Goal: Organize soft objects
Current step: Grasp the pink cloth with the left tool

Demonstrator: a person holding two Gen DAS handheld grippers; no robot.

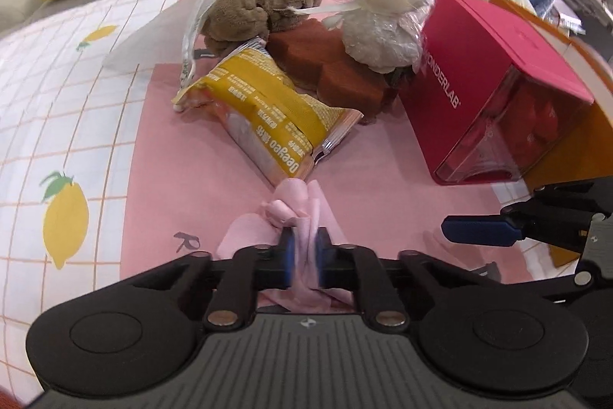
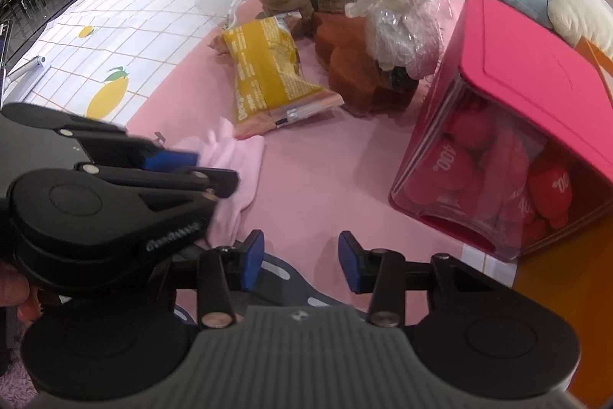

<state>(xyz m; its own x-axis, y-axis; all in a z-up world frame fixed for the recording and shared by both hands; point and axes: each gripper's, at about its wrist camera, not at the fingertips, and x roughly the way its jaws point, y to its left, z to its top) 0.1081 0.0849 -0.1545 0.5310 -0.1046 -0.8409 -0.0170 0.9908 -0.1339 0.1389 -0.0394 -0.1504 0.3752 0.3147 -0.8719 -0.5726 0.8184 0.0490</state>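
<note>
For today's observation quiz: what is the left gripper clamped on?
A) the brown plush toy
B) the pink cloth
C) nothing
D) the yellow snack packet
B: the left gripper has its blue pads pinched shut on a bunched fold of the pink cloth.

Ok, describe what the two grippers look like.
Both match: the left gripper and right gripper have matte black bodies, a ribbed grey centre plate with a small logo, round black side housings, silver rivets on black linkage bars, and blue pads on the fingers.
</note>
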